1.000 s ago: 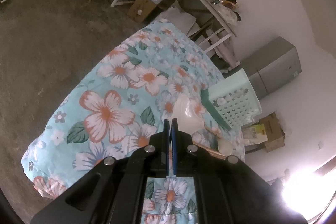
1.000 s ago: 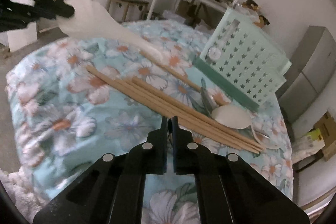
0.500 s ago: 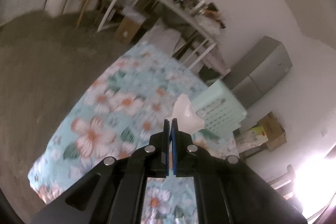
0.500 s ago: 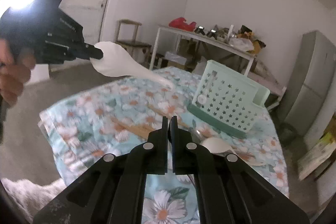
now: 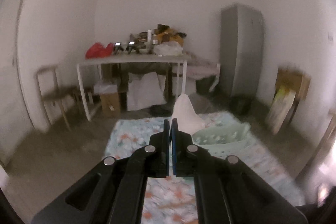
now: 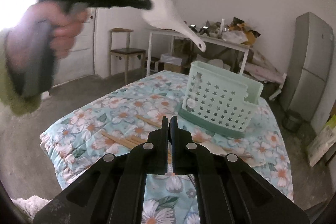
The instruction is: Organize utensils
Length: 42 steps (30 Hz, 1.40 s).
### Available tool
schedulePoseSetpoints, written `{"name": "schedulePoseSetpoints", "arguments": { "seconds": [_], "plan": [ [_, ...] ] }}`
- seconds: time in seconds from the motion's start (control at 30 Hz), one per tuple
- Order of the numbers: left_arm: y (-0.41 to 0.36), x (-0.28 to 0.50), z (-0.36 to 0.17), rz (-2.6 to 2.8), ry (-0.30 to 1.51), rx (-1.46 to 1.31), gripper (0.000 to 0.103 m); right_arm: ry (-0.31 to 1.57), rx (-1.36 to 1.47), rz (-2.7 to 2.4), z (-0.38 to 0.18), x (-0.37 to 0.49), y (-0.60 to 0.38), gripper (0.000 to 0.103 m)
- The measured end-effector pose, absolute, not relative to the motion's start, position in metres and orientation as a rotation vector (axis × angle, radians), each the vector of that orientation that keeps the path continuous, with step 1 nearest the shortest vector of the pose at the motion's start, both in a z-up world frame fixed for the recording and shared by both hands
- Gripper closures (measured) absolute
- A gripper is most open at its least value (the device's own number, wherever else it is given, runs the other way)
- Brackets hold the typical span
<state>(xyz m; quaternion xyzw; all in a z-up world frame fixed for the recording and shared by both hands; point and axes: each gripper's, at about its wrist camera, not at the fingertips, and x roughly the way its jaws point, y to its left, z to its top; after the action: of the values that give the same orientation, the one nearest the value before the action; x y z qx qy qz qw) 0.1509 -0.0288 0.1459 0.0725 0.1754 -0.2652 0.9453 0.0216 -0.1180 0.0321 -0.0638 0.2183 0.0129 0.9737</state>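
Note:
My left gripper (image 5: 170, 125) is shut on the broad end of a white plastic spoon (image 5: 187, 114). The right wrist view shows that gripper (image 6: 147, 3) in a person's hand, high at the upper left. There the white spoon (image 6: 168, 12) slants handle-down, well above the mint-green star-holed basket (image 6: 220, 98). In the left wrist view the basket (image 5: 220, 135) lies just beyond and right of the fingertips. My right gripper (image 6: 170, 121) is shut, with nothing visible between its fingers, above wooden chopsticks (image 6: 126, 140) on the floral cloth (image 6: 105, 110). Another pale spoon (image 6: 216, 148) is partly hidden behind it.
Across the bare concrete floor (image 6: 79, 85), a white table (image 6: 210, 39) piled with clutter stands at the back wall. A wooden chair (image 6: 126, 51) is to its left and a grey fridge (image 6: 310, 60) to its right. Cardboard boxes (image 5: 292, 85) lean at the right wall.
The left gripper rose and rolled with the white spoon, from low over the cloth to high above the basket. The right gripper lifted a little, away from the chopsticks.

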Motion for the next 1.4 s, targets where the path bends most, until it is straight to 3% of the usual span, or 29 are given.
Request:
{"name": "schedulePoseSetpoints", "arguments": {
  "seconds": [0.23, 0.5, 0.53, 0.6, 0.63, 0.67, 1.07, 1.4],
  "plan": [
    [-0.090, 0.183, 0.125, -0.525, 0.415, 0.424, 0.102, 0.450, -0.117, 0.021, 0.030, 0.024, -0.124, 0.102],
    [-0.111, 0.205, 0.110, -0.552, 0.522, 0.408, 0.100, 0.463, -0.102, 0.022, 0.027, 0.026, -0.129, 0.102],
    [-0.114, 0.205, 0.112, -0.572, 0.534, 0.378, 0.096, 0.464, -0.101, 0.023, 0.027, 0.027, -0.130, 0.102],
    [-0.109, 0.215, 0.114, -0.626, 0.560, 0.275, 0.078, 0.467, -0.099, 0.024, 0.027, 0.027, -0.130, 0.102],
    [-0.105, 0.220, 0.114, -0.639, 0.558, 0.214, 0.061, 0.469, -0.096, 0.024, 0.027, 0.028, -0.131, 0.102],
    [-0.101, 0.223, 0.116, -0.640, 0.549, 0.170, 0.056, 0.470, -0.093, 0.023, 0.027, 0.028, -0.132, 0.102],
    [-0.058, 0.204, 0.118, -0.645, 0.492, -0.016, 0.039, 0.486, 0.091, 0.042, 0.039, 0.039, -0.172, 0.102],
    [-0.027, 0.161, 0.090, -0.647, 0.536, -0.108, 0.038, 0.345, 0.367, 0.109, 0.099, 0.063, -0.272, 0.102]
  ]
}}
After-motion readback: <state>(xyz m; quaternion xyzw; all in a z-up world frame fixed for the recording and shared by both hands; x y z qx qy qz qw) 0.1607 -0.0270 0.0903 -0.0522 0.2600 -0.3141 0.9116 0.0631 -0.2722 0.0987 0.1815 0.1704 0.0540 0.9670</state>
